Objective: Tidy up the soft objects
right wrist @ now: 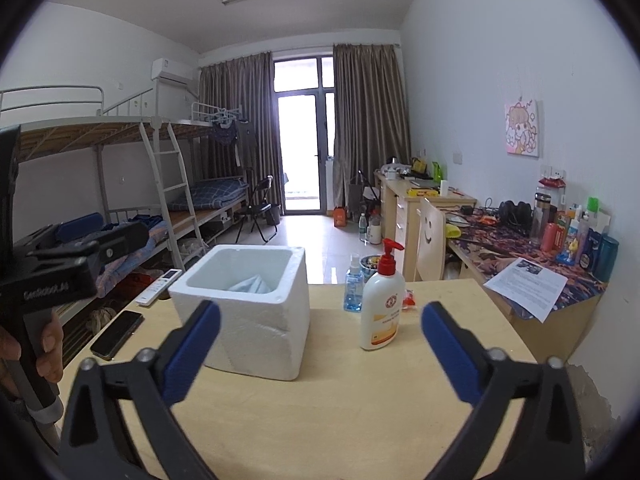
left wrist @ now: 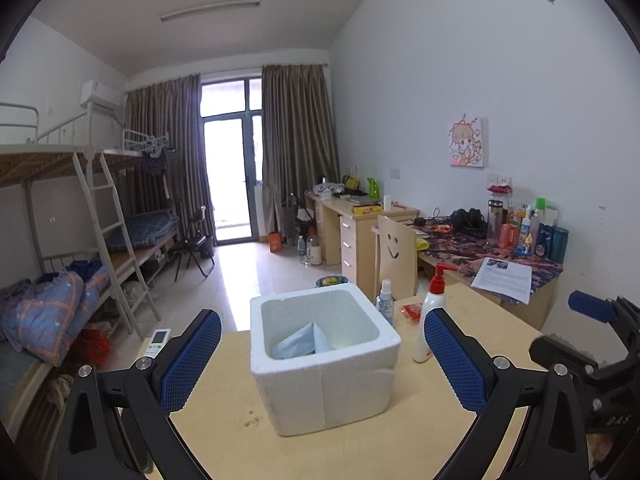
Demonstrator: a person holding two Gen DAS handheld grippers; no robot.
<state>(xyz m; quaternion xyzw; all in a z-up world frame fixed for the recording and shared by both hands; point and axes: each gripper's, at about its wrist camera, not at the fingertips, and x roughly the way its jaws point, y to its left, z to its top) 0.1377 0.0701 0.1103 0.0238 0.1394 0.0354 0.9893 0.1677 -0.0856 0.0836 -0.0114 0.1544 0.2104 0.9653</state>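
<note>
A white foam box (left wrist: 324, 376) stands on the wooden table (left wrist: 224, 440), with a pale blue soft pack (left wrist: 302, 342) lying inside it. My left gripper (left wrist: 322, 354) is open and empty, its fingers on either side of the box, held above the table. In the right wrist view the box (right wrist: 248, 312) is ahead to the left, the pale pack (right wrist: 252, 284) showing inside. My right gripper (right wrist: 320, 344) is open and empty, over the table near the box. The left gripper's body (right wrist: 60, 264) shows at the left edge.
A white lotion bottle with a red pump (right wrist: 380, 304), a blue spray bottle (right wrist: 354, 290) and a small red packet (right wrist: 409, 300) stand right of the box. A remote (right wrist: 158, 286) and a phone (right wrist: 116, 334) lie at the table's left edge. A cluttered desk (right wrist: 520, 240) is right.
</note>
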